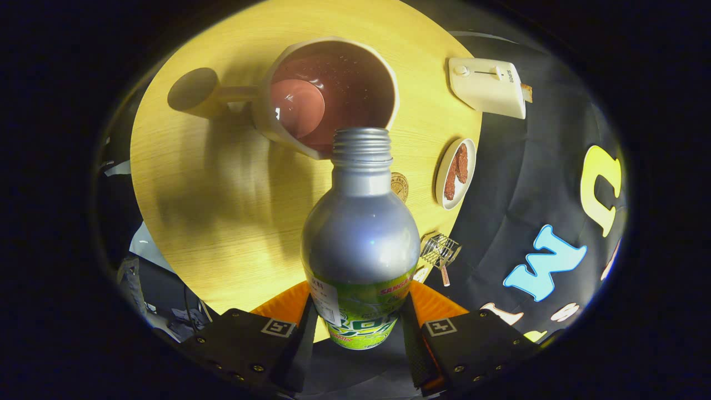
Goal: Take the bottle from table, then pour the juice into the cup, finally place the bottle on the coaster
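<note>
- Clamped between my gripper's (361,328) two fingers is the silver bottle (360,244), tilted forward, cap off.
- Its open neck sits over the cup's (328,94) rim; reddish juice (300,108) inside.
- Coaster (400,186) just beside the bottle, on the round wooden table (222,211).

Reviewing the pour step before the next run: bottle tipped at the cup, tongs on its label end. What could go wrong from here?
1. The tongs clamp the bottle only at its label end, so it may pivot or slip as it tilts.
2. Its mouth sits over the near rim of the cup, not the middle; juice could run onto the table.
3. The cup already holds liquid; more could overfill it.
</note>
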Demonstrator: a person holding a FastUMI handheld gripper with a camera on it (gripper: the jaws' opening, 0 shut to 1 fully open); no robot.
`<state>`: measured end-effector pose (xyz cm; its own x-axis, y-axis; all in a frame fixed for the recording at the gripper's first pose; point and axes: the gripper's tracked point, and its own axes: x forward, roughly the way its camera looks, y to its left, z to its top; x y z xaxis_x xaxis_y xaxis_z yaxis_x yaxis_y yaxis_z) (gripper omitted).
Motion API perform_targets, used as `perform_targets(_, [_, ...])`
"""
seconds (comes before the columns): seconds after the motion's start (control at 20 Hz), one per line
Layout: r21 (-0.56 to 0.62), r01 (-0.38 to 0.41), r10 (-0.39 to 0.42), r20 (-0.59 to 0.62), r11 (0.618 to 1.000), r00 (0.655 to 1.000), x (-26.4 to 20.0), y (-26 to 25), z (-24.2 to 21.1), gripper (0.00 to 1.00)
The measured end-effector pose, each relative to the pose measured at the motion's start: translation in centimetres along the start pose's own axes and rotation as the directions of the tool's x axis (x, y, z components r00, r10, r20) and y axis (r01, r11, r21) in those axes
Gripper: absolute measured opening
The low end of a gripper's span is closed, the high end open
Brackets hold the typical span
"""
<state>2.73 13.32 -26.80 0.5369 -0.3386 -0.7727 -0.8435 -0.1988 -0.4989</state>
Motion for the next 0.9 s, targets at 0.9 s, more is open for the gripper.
perform_targets(0.9, [-0.072,0.010,-0.014,-0.054,0.997,0.998,-0.53,-0.50,0.02,0.70])
